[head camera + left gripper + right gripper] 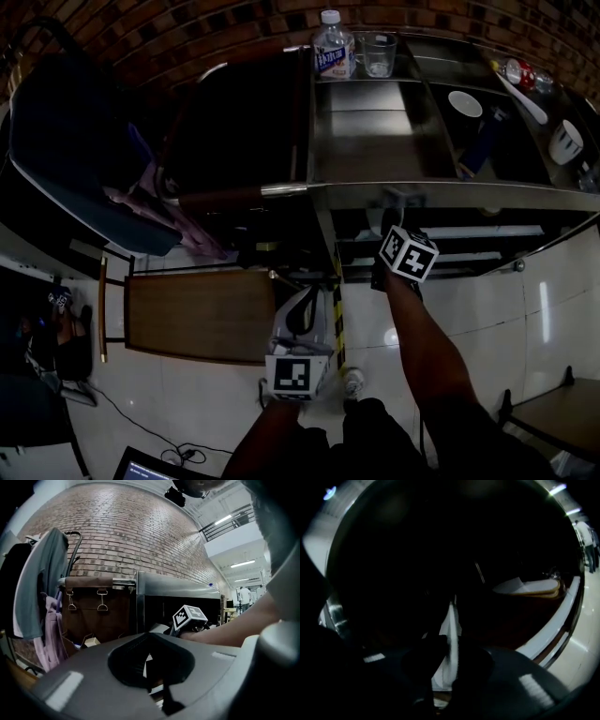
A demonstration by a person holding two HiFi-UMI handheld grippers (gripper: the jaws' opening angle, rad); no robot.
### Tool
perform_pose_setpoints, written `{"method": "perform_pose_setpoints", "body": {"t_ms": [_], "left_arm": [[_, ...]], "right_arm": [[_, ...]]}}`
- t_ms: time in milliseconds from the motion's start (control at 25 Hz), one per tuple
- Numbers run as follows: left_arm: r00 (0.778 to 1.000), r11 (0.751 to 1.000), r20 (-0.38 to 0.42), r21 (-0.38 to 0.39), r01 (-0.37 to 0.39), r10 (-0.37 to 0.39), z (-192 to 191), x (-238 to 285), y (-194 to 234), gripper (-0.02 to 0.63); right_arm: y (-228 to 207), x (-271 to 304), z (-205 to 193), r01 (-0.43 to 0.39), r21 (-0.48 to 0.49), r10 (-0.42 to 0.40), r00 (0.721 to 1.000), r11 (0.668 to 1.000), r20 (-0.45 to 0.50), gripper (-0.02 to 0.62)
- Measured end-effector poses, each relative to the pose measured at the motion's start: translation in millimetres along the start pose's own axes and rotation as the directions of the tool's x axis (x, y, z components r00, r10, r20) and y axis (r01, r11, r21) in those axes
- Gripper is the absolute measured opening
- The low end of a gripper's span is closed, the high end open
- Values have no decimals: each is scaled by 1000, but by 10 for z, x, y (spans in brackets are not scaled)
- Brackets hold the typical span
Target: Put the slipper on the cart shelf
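Close to done, I'd say: the right gripper (448, 656) is reached in under the cart (422, 194) top, inside the dark lower shelf bay, with its jaws narrow and pinched on the slipper (451, 620). What's left is to set it down, let go and pull out. The slipper shows as a thin white slab seen edge-on between the jaws, flat and light-looking, and I can't tell whether it touches the shelf. The left gripper (149, 665) hangs outside the cart, jaws nearly together, nothing in them.
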State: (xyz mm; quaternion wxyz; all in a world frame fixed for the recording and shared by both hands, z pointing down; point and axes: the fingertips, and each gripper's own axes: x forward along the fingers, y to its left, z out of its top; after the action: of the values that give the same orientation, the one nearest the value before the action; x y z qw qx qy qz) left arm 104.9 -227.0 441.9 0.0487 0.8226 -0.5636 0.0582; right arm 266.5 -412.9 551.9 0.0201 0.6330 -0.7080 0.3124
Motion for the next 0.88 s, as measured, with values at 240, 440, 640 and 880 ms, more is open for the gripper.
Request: {"method": "perform_pose_setpoints", "body": {"t_ms": [240, 440, 640, 880], "left_arm": [[1000, 1000, -3, -19, -6, 6, -32, 22, 25, 11], [1000, 999, 12, -49, -1, 2, 2, 34, 20, 11], [1000, 999, -7, -36, 0, -1, -102, -18, 64, 12], [1000, 999, 1, -45, 6, -6, -46, -40, 21, 12]], "right_arm": [[-70, 117, 3, 78, -137, -79, 997, 987, -2, 83], [-108, 73, 39, 149, -278, -150, 988, 949, 16, 128], [-104, 94, 15, 187, -427, -198, 980, 884, 21, 215], [-173, 135, -47, 206, -487, -226, 974, 849, 18, 236]]}}
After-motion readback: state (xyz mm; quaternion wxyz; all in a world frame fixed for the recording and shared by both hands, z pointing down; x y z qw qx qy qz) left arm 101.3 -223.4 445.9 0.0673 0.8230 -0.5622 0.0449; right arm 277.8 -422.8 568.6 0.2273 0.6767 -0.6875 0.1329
